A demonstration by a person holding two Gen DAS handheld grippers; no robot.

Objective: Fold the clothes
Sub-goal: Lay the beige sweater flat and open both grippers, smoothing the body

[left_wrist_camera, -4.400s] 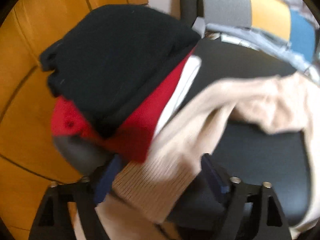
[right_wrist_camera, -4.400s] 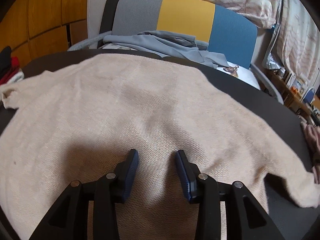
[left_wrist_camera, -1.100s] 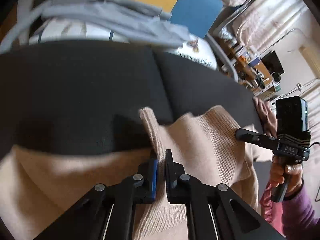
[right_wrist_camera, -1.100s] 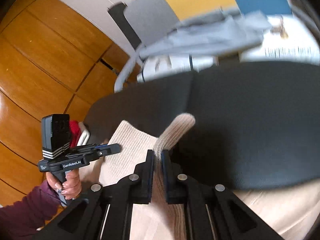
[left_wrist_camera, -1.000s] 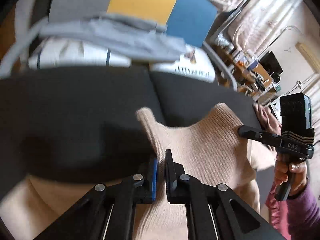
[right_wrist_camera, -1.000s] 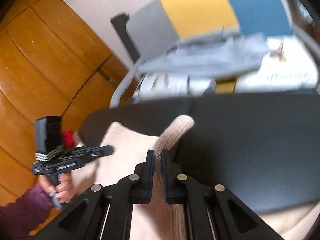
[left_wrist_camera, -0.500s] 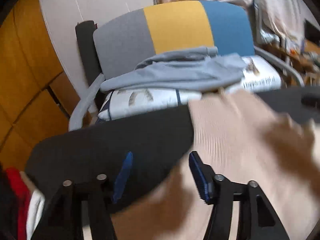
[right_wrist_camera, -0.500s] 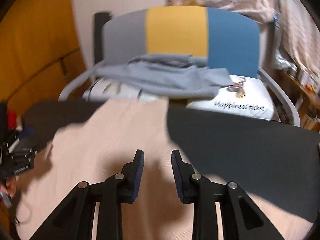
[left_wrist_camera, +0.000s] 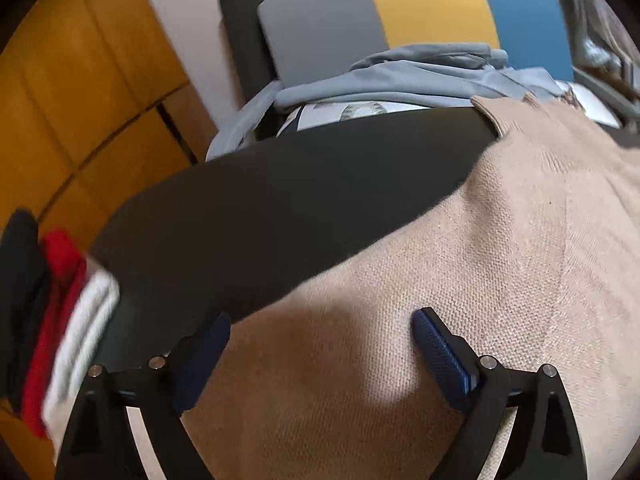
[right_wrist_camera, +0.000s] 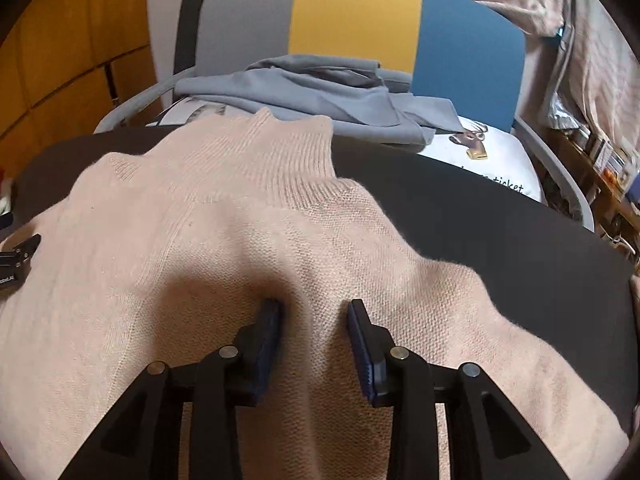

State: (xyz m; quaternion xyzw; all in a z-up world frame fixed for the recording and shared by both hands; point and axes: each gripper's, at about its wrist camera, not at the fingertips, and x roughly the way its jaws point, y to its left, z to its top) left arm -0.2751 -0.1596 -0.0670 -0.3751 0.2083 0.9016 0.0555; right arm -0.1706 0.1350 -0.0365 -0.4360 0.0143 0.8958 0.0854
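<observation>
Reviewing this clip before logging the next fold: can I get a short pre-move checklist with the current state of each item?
1. Beige sweater lies spread on the black table: ok.
2. Left gripper free of fabric, jaws opening, nothing pinched: ok.
3. Right gripper free of fabric, jaws opening over the knit: ok.
4. Ribbed collar flat at the far edge: not ok, its rim is wavy.
5. Stack of folded clothes clear of the sweater: ok.
6. Sleeves laid out straight: cannot tell, out of view.
</observation>
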